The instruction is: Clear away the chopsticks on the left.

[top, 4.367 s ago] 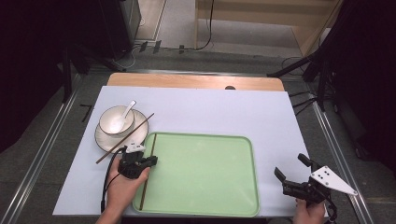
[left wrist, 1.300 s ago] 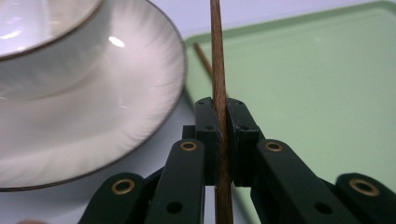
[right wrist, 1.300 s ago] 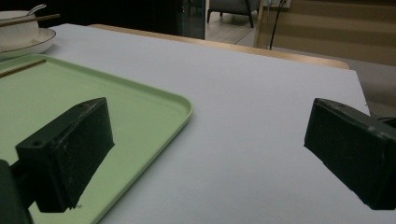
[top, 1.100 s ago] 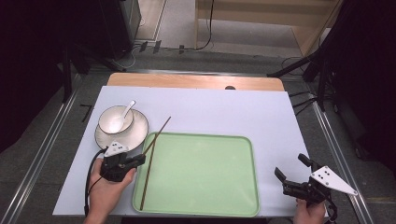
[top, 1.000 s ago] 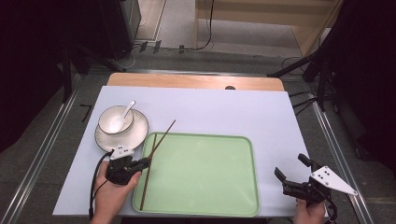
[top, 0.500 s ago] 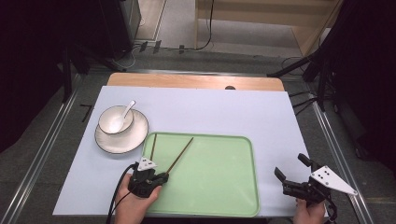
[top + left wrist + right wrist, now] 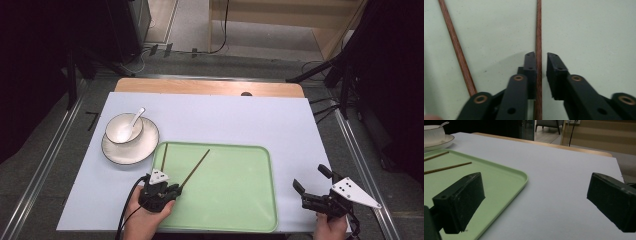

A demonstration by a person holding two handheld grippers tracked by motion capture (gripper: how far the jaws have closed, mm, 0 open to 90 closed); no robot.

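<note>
While my left gripper (image 7: 165, 189) sits low at the near left corner of the green tray (image 7: 250, 200), its jaws have just been opening, and the second chopstick (image 7: 538, 37) lies between them on the tray floor: one pad looks to touch it, the other stands off, so I count it as released. The first chopstick (image 7: 456, 50) lies just beside, angled away toward the tray's left edge. My worry is the withdrawal: if I lift or pull back while that pad still brushes the stick, I could drag or roll it, skew it against its mate, or flick it over the rim. Rising straight up seems safest. Nothing blocks that path. The bowl (image 7: 123, 129) with its spoon (image 7: 134, 120) stands on the saucer (image 7: 137, 152) just past the tray's far left corner, close enough that a sideways swing could clip it. My right gripper (image 7: 312, 192) hovers beside the tray's near right corner, jaws wide apart and empty.
</note>
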